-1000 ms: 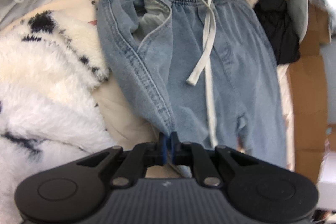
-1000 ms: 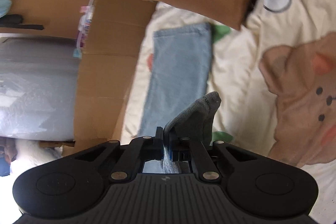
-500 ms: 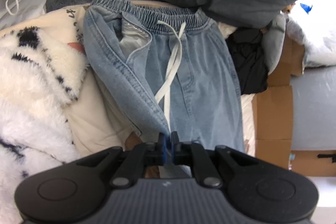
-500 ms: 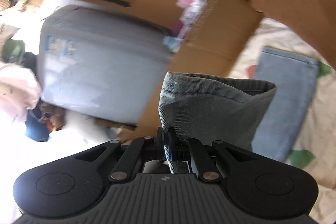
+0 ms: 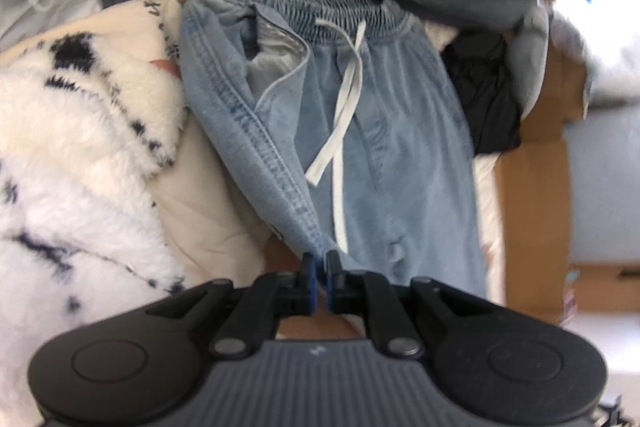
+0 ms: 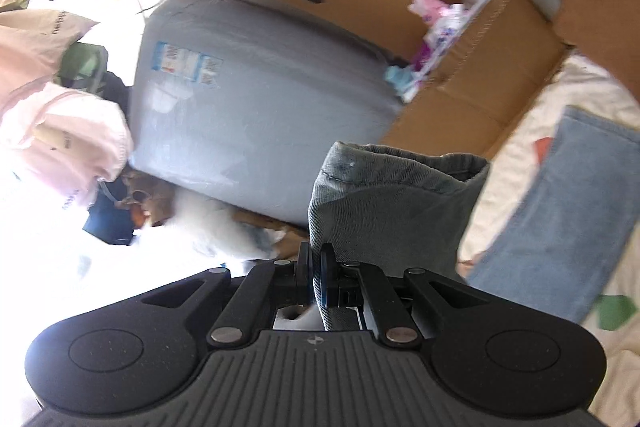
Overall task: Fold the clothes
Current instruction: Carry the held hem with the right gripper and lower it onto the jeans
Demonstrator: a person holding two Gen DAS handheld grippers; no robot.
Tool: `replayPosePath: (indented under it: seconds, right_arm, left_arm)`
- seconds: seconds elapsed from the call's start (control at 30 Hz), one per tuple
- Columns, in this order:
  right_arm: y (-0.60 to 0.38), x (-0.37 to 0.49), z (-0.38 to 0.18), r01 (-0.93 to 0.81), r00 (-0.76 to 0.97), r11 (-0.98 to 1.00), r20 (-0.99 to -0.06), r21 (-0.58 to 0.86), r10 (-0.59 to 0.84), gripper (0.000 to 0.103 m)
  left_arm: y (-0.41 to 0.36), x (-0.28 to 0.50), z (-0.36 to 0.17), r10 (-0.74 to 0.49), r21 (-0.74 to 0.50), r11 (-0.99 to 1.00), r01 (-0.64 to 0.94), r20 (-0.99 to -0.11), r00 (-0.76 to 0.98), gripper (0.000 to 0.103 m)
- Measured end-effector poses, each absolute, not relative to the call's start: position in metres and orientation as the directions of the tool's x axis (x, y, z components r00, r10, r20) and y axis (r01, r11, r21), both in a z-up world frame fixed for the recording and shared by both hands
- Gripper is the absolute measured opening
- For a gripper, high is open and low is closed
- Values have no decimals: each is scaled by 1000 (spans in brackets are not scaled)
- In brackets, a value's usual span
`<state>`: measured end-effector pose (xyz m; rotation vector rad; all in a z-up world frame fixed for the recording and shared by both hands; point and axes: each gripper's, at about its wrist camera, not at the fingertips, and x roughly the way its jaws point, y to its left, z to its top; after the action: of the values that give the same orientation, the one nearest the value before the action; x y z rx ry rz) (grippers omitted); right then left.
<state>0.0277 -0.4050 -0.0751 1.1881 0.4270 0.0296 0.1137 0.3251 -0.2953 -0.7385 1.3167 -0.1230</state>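
Blown-out daylight glare, fisheye blur

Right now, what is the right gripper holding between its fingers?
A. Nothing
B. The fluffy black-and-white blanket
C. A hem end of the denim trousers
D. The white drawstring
C: in the right wrist view the right gripper is shut on a stitched hem of the denim trousers, lifted off the bed.

Left gripper (image 5: 319, 263): angled steeply downward, jaws closed to a narrow slit with a pinch of fabric clamped between the blue-lined fingertips (image 5: 308, 269). Right gripper (image 6: 316, 267): held nearer to level and rolled sideways, jaws closed on fabric that stands up between the pads.
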Motion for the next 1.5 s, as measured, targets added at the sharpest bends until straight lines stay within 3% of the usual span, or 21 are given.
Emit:
replayPosePath:
  seconds: [0.13,0.2,0.33,0.4,0.43,0.63,0.83,0.87,0.97,1.3,1.5]
  right_arm:
    - [-420,1,-106,309,894,395,-405,865,189,2]
    - [-425,-16,-123,356,883,389,-442,850,158,2]
    - [-437,-53,-153,453,856,345,-509,822,89,2]
    - [-441,-71,-167,500,837,323,-544,804,58,2]
    - [-442,-80,-173,518,829,313,-557,796,45,2]
    - [-445,-124,-197,595,789,260,-614,760,-9,2]
    - [-455,-152,-208,653,746,233,-664,720,-38,2]
    - [-455,-155,-208,664,737,232,-674,711,-43,2]
    - [-457,-164,-208,700,703,237,-709,674,-57,2]
    - [-465,-196,-232,876,454,228,-886,424,-97,1]
    - [-462,-213,-254,902,385,248,-918,354,-90,2]
  left_arm:
    - [323,115,-310,-473,-528,787,-318,-848,238,8]
    - [326,117,-312,-469,-522,786,-332,-853,229,22]
    - [336,127,-305,-447,-516,787,-339,-855,264,37]
    - [340,133,-304,-439,-517,784,-345,-853,282,51]
    - [340,138,-305,-432,-511,786,-347,-856,283,51]
    - [329,155,-313,-430,-514,786,-344,-854,292,52]
    - [310,162,-330,-371,-442,829,-342,-893,254,51]
    - [308,161,-332,-366,-435,834,-338,-896,252,49]
    - [307,158,-334,-345,-416,845,-336,-904,253,24]
    - [322,142,-317,-292,-349,882,-317,-932,213,15]
    - [329,132,-317,-284,-334,895,-296,-938,199,12]
